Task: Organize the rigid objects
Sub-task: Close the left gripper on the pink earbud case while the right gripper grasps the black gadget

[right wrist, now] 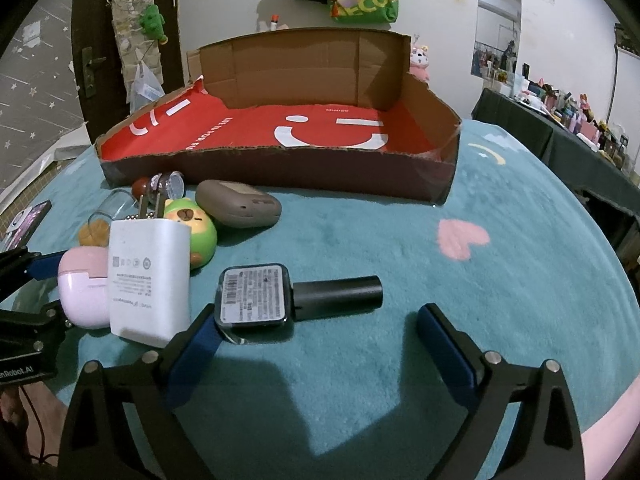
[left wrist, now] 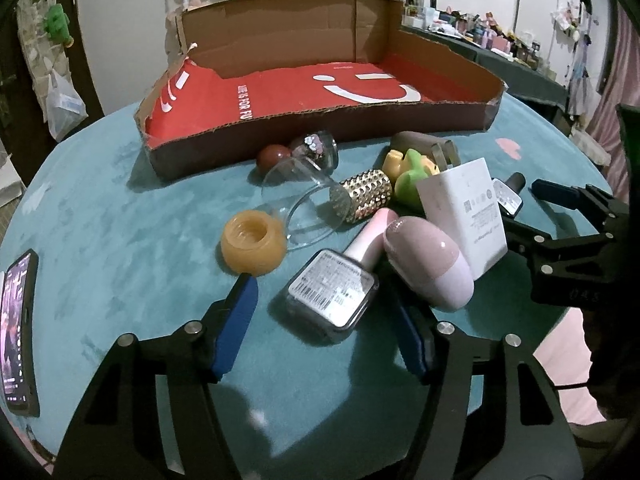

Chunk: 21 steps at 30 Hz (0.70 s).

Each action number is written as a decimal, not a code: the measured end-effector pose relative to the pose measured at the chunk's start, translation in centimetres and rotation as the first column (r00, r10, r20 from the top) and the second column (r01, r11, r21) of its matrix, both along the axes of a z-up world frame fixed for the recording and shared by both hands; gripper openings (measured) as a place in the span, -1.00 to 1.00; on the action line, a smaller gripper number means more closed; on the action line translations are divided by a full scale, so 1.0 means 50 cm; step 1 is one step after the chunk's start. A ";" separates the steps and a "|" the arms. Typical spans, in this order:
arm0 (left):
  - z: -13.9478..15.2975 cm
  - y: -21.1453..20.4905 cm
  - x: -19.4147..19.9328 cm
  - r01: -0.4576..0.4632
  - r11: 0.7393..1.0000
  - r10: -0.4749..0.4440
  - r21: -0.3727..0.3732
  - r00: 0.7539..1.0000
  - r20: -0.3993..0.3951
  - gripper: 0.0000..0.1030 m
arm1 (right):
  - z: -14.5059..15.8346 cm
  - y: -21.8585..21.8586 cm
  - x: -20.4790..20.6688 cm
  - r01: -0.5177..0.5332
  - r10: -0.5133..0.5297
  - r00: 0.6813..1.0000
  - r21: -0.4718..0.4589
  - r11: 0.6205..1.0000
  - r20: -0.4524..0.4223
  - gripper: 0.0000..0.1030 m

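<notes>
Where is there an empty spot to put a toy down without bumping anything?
The red floor of the cardboard box is bare. So is the teal cloth around the pink heart, right of the grey case. Crowded: the heap around the white charger and green toy.

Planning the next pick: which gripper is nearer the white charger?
Right. The right gripper sits just beside the white charger; the left gripper sits further off, past the pink case.

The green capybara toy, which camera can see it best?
The right wrist view: the green capybara toy shows its face and round body there, beside the white charger. In the left wrist view the toy is mostly hidden behind the charger and the gold studded cylinder, face unseen.
</notes>
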<state>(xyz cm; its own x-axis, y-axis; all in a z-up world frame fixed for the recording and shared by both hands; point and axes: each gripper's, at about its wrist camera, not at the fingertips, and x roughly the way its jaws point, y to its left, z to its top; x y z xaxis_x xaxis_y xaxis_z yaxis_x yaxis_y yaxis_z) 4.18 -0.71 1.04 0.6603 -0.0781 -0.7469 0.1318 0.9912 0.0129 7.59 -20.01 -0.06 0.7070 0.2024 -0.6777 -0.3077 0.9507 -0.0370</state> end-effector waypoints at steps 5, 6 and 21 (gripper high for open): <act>-0.003 0.007 -0.034 0.006 1.000 -0.006 -0.021 1.000 -0.013 0.24 | 0.000 -0.003 -0.004 -0.009 0.009 1.000 -0.001 1.000 0.006 0.90; -0.003 0.004 -0.042 0.005 1.000 -0.006 -0.025 1.000 -0.012 0.24 | 0.000 -0.004 -0.004 -0.009 0.009 1.000 0.004 1.000 0.004 0.90; 0.005 -0.011 -0.092 0.044 0.992 -0.050 -0.115 0.997 -0.057 0.25 | -0.002 -0.010 -0.002 -0.022 0.023 1.000 0.034 0.999 -0.013 0.89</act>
